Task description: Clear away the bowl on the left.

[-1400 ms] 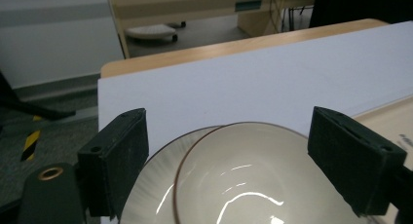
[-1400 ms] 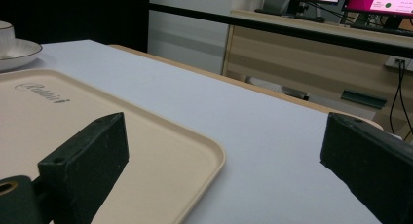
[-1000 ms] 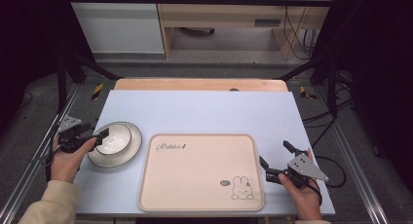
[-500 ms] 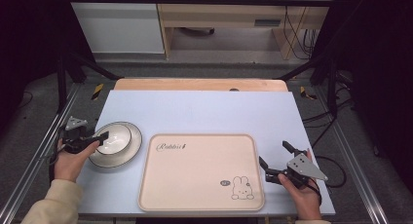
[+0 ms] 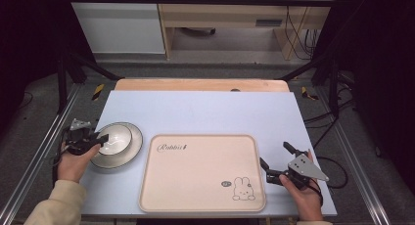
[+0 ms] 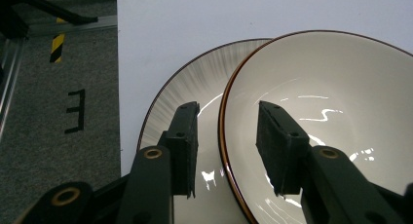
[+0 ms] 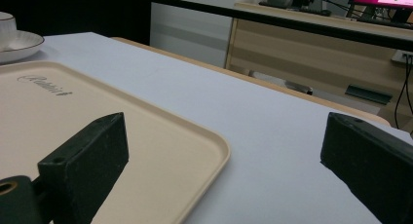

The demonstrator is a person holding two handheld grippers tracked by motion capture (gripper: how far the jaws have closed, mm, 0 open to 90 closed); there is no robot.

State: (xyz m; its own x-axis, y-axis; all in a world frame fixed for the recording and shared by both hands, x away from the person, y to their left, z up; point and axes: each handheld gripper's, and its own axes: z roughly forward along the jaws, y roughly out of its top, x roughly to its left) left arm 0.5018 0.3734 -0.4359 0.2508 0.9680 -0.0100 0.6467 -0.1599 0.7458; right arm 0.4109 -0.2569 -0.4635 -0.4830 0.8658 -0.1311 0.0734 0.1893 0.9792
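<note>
Cream bowl [image 6: 321, 117] sits on plate [image 6: 185, 112] left of tray [image 5: 203, 173]; our left gripper [image 6: 228, 136] has just been closing astride its rim w/o clamping yet, right gripper [image 5: 275, 159] wide open, so lift & move remain.

Two black two-jaw grippers were seen at the table. The left gripper [image 5: 98, 139] and the right gripper [image 5: 276, 159] were each topped by a grey three-cornered plate, and a dark cable was trailed from each. Rectangular black pads [image 6: 275, 146] were fitted to the jaws, with brass-ringed screw holes. A cream sleeve [image 5: 56, 205] was worn.
</note>
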